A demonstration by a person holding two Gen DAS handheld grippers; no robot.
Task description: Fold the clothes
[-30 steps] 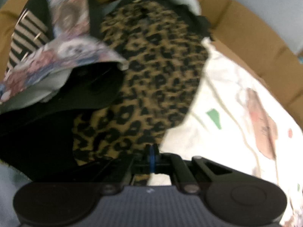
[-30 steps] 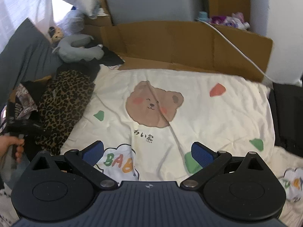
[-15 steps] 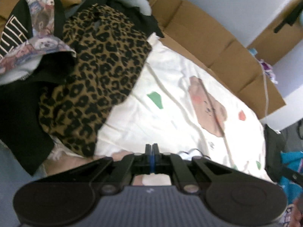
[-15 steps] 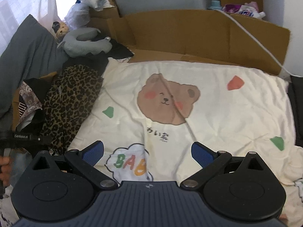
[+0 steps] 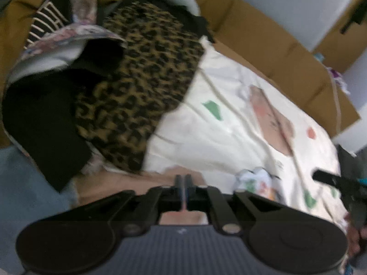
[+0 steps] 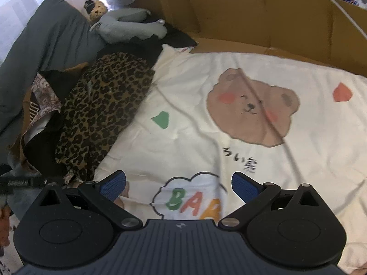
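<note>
With the leopard-print garment (image 6: 101, 112) lying heaped at the frame's left, the left gripper (image 5: 183, 183), just parting to a slit around nothing, and the wide-open right gripper (image 6: 179, 183) are risking snagging the bear-print sheet (image 6: 252, 137) instead.

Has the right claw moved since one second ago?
Yes. The right claw has come down closer to the cream bear-print cloth: the bear face now looks larger, and the cardboard wall has slid toward the top edge.

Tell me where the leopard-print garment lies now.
In the right wrist view, the leopard-print garment lies at the left, overlapping the cream bear-print sheet's left edge, with black clothes on its other side.
</note>
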